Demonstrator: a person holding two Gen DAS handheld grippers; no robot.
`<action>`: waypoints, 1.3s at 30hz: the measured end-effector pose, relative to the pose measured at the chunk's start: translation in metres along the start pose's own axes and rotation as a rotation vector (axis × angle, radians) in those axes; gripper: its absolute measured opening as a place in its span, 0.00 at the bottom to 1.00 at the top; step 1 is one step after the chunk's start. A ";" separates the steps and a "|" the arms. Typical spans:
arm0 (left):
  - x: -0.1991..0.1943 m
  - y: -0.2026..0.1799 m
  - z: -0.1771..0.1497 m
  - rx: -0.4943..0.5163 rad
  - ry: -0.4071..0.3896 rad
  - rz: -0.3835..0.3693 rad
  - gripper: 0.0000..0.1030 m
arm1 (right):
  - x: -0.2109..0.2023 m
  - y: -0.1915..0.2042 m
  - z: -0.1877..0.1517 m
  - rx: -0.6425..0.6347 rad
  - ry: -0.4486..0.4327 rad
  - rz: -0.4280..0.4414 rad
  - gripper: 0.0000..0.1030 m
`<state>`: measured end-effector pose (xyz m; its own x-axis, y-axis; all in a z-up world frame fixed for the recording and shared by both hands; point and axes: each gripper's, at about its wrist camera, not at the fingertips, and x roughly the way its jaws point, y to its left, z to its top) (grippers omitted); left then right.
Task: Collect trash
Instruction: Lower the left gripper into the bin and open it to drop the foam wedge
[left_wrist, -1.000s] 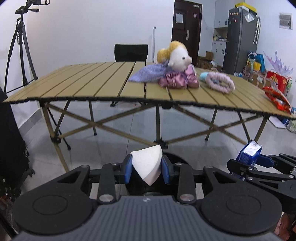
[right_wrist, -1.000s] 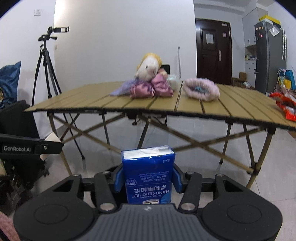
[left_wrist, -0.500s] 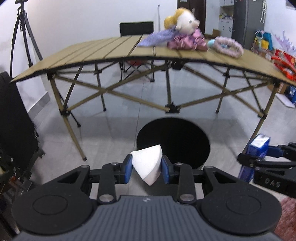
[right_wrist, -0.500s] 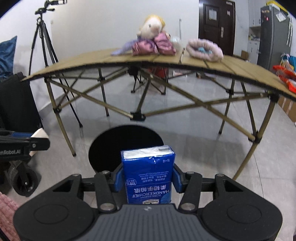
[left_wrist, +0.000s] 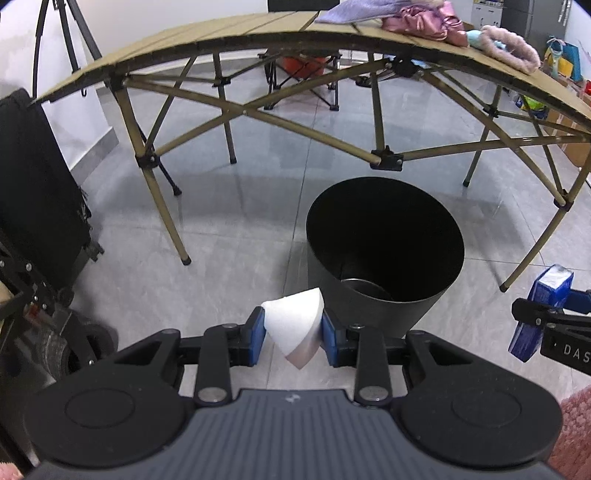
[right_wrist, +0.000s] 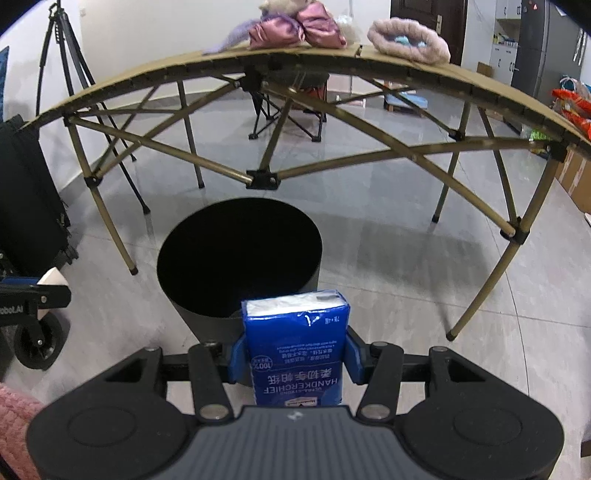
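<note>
Both views have tipped downward since the earlier frames: the tabletop (left_wrist: 236, 29) that filled the middle of each picture now arches along the top edge, and the black bin (left_wrist: 384, 251), unseen a second ago, sits in the centre of the floor.

In the left wrist view, a black case (left_wrist: 37, 192) stands at the far left beside the tabletop's crossed legs. At lower centre the left claw (left_wrist: 293, 334) is closed tight on a white wedge of folded paper (left_wrist: 293, 328), its blue pads pressing both sides; the wedge hangs just short of the bin's near rim, at the rim's left. Something round and dark lies in the bottom of the bin. At the right edge the right claw (left_wrist: 543, 314) comes in from the side, carrying the blue tissue pack (left_wrist: 543, 306), to the right of the bin and apart from it. Along the top right, a pink bundle (left_wrist: 424, 22) and a fuzzy pink ring (left_wrist: 509, 44) lie on the tabletop.

In the right wrist view, the left claw (right_wrist: 51, 286) shows at the left edge with the white wedge's tip in it. The bin's dark mouth lies at centre left. At lower centre the right claw's pads are partly open and clamped on the blue pack, which is printed HANDKERCHIEF upside down, its white top overlapping the bin's near rim in the picture.
</note>
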<state>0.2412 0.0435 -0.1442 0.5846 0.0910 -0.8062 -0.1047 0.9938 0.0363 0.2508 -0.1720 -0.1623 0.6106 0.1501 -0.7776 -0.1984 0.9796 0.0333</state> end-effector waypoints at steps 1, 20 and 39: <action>0.002 0.000 0.001 -0.004 0.006 -0.003 0.31 | 0.002 -0.001 0.000 0.005 0.008 -0.001 0.49; 0.036 -0.011 0.027 -0.036 0.103 0.017 0.31 | 0.037 -0.027 0.019 0.119 0.066 -0.049 0.49; 0.046 -0.036 0.053 -0.040 0.101 0.008 0.31 | 0.050 -0.058 0.041 0.200 0.021 -0.072 0.49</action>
<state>0.3147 0.0151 -0.1515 0.4995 0.0902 -0.8616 -0.1427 0.9895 0.0209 0.3242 -0.2155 -0.1776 0.6015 0.0780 -0.7951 0.0029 0.9950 0.0998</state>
